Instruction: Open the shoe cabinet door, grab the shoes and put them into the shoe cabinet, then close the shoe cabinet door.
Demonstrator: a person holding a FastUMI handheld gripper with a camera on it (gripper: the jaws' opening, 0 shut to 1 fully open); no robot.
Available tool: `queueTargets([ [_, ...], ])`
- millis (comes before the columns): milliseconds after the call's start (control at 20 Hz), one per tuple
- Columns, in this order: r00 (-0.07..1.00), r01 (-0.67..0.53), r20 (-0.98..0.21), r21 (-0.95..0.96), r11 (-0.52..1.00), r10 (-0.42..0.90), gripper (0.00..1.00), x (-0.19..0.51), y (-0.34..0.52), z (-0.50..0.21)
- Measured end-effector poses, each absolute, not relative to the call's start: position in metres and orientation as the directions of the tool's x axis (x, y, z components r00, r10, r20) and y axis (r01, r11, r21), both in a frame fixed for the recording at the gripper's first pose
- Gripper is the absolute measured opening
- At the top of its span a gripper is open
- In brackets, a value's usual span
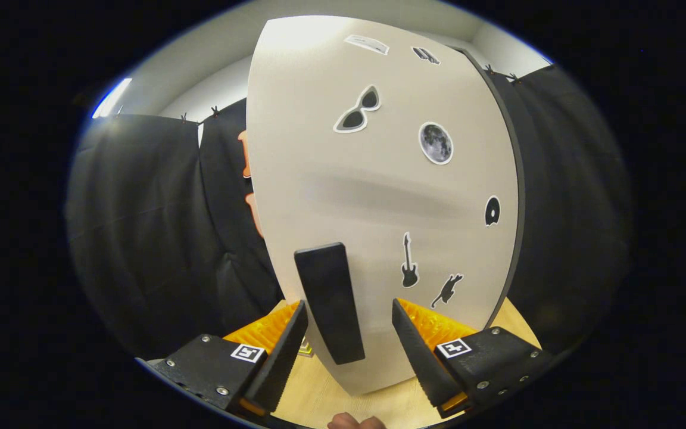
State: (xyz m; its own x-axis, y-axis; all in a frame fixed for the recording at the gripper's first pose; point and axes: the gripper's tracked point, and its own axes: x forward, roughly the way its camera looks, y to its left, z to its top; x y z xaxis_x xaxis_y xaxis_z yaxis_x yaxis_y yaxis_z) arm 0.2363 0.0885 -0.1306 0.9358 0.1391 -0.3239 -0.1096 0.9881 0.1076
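The shoe cabinet door is a pale panel with several stickers on it, standing close in front of me. Its long black handle runs down the panel's lower part and sits between my two fingers. My gripper is open, with a finger on each side of the handle and a gap left on both sides. The left finger stands nearer the handle than the right one. The door's dark edge shows on its right side.
A light wooden floor lies under the door and my fingers. Black booth cloth hangs to the left and right of the cabinet. A bit of a hand shows just below the fingers.
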Motion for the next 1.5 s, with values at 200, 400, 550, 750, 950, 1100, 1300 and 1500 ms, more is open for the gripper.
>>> queueTargets([
  [200,0.930,-0.095,-0.338,0.152,0.984,0.142,0.90,0.251,0.095,-0.134],
  [400,0.933,-0.104,-0.334,0.116,0.988,0.138,0.91,0.266,0.101,-0.135],
  [550,0.930,-0.121,-0.335,0.113,0.986,0.152,0.91,0.277,0.104,-0.136],
  [750,0.925,-0.115,-0.341,0.166,0.979,0.166,0.91,0.290,0.107,-0.142],
  [950,0.929,-0.119,-0.341,0.097,0.988,0.145,0.91,0.294,0.106,-0.143],
  [1100,0.931,-0.118,-0.337,0.094,0.989,0.143,0.92,0.295,0.106,-0.146],
  [1300,0.934,-0.105,-0.334,0.088,0.991,0.129,0.94,0.292,0.103,-0.147],
  [1500,0.943,-0.102,-0.316,0.038,0.994,0.109,0.94,0.297,0.102,-0.148],
])
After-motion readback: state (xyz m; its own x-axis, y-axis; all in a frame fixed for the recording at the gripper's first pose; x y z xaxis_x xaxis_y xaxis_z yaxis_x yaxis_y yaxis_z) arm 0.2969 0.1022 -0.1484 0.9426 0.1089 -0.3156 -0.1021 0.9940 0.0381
